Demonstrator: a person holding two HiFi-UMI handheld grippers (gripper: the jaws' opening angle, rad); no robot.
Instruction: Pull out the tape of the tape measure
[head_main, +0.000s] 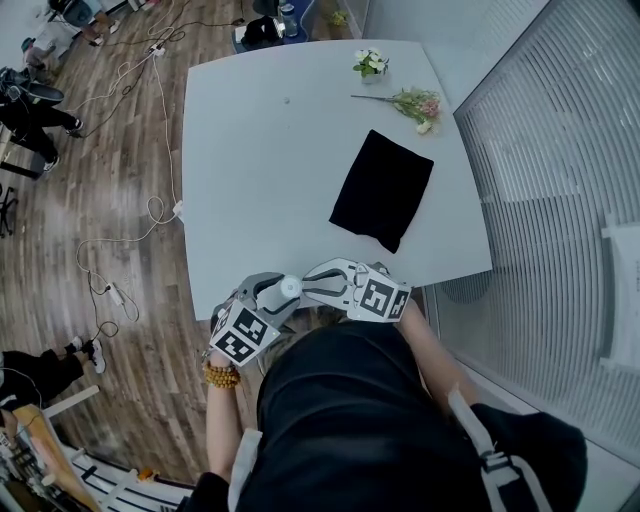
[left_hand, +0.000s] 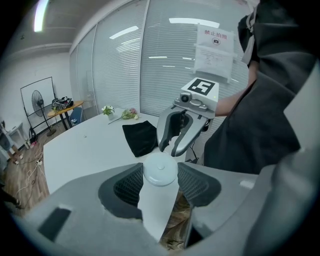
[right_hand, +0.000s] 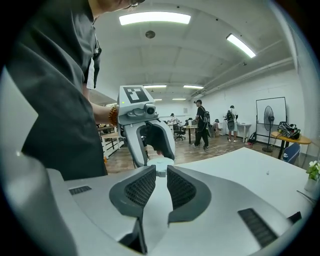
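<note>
**A:** State of the claws, nearest first?

**B:** Lower centre of the head view, tight against the person (head_main: 350, 420). The left gripper (head_main: 272, 296) is clenched on the round white tape measure (left_hand: 160, 172), a pad on either side of its case. The right gripper (head_main: 312, 282) meets it tip to tip. Its jaws are drawn almost together on a small white piece at the case's side, which I take to be the tape end (right_hand: 160, 171). No run of tape shows between the two, so I judge the pull not yet begun.

**A:** Hazards?

**B:** The case is smooth and round. A pull off its line could turn it in the pads or pop it free. The pinch on the tape end is slight, and if it slips the tape springs back. Both claws hang at the near edge of the table (head_main: 250, 180), so a dropped case likely lands on the floor (head_main: 120, 200).

**A:** Room to move?

**B:** The body is directly behind. Bare tabletop lies ahead and to the upper left. The black cloth (head_main: 382, 188) lies mid-table, right of centre, and the flowers (head_main: 410, 102) are at the far edge, both well apart from the claws. The glass wall (head_main: 560, 180) fills the right of the frame, and a rightward pull heads toward it.
</note>
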